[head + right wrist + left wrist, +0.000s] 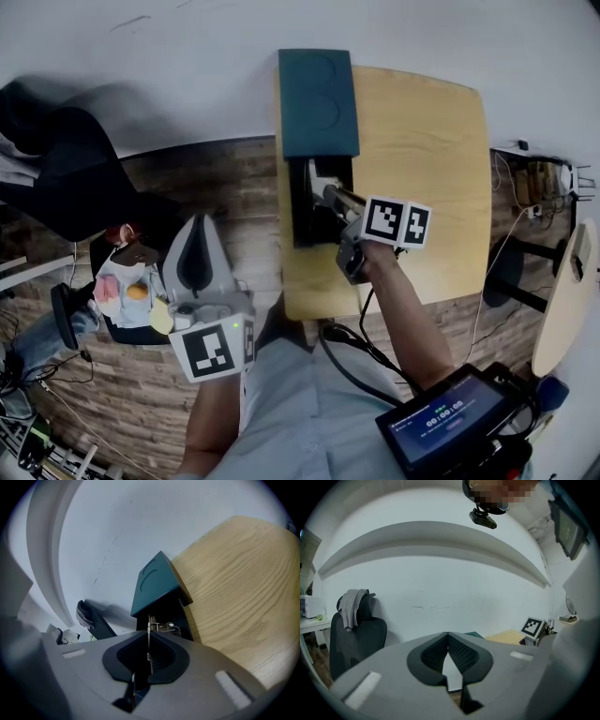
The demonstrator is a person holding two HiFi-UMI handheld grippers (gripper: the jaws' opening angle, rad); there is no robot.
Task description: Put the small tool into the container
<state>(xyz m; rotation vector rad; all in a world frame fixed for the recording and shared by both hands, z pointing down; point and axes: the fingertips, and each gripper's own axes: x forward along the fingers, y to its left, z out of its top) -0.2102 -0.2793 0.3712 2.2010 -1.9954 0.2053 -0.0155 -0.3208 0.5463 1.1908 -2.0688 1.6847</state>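
Pinching thin metal strip [148, 620], right tool [149, 639], strip's length pointing toward teal container [154, 585], left tool [447, 637] closed, empty

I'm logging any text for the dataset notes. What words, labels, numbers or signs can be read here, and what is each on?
Small screen: light digits like a timer, too blurred to read.
Left gripper's marker cube: black-and-white square pattern, no text.
Right gripper's marker cube: the same kind of pattern, no text.
Teal container: no label visible.
No words can be read in any view.
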